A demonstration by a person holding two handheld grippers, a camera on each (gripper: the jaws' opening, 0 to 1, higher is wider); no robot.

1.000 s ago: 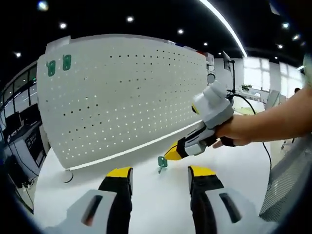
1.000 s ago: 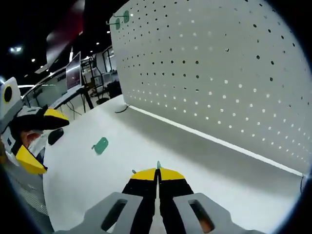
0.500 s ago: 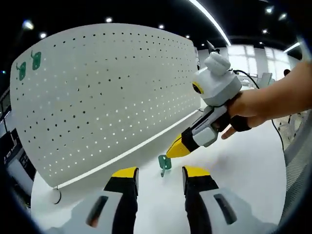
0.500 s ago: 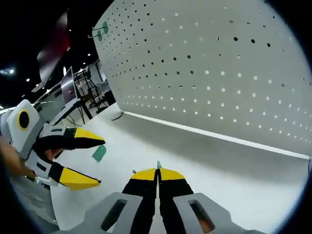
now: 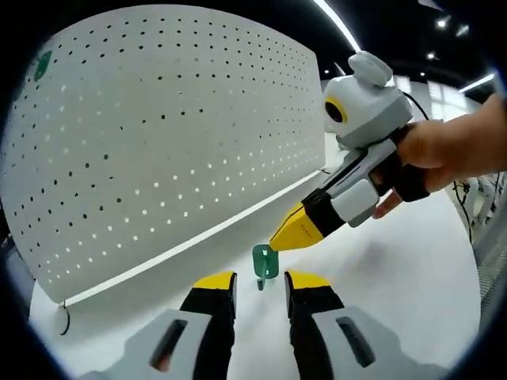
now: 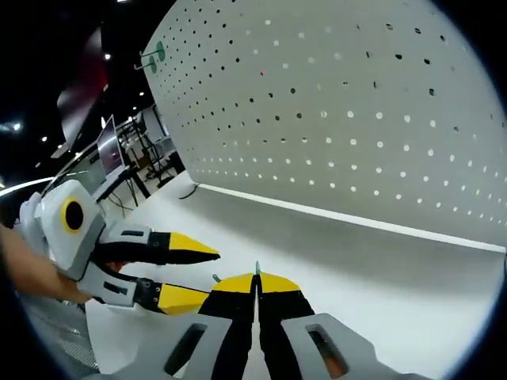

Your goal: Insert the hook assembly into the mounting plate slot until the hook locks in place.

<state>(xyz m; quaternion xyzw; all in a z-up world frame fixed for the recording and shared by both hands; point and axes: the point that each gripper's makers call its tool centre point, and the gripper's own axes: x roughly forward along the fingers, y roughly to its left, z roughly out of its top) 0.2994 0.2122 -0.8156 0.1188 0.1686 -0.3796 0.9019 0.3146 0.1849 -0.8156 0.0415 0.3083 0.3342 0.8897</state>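
The left tongs (image 5: 260, 282) have their yellow-tipped jaws apart, and the gap between them has narrowed since half a second ago. The green hook (image 5: 264, 263) stands on the white bench (image 5: 412, 277) just beyond that gap, seen between the two tips and now larger in the left gripper view than before.

The right tongs (image 6: 255, 283) are pressed together, with a thin green sliver poking up at their tips; they looked the same a second ago.

In the left gripper view the right tongs (image 5: 295, 232) come in from the right, held by a person's hand (image 5: 444, 154), their closed yellow tip just above and beside the hook, nearer to it than earlier.

In the right gripper view the left tongs (image 6: 186, 273) reach in from the left with jaws spread, their tips now close beside the right tongs' own; a second ago they sat at the far left edge.

The white pegboard (image 5: 158, 134) stands upright along the bench's far edge. The right gripper view shows two green hooks (image 6: 150, 58) mounted near the pegboard's (image 6: 356, 111) top corner.
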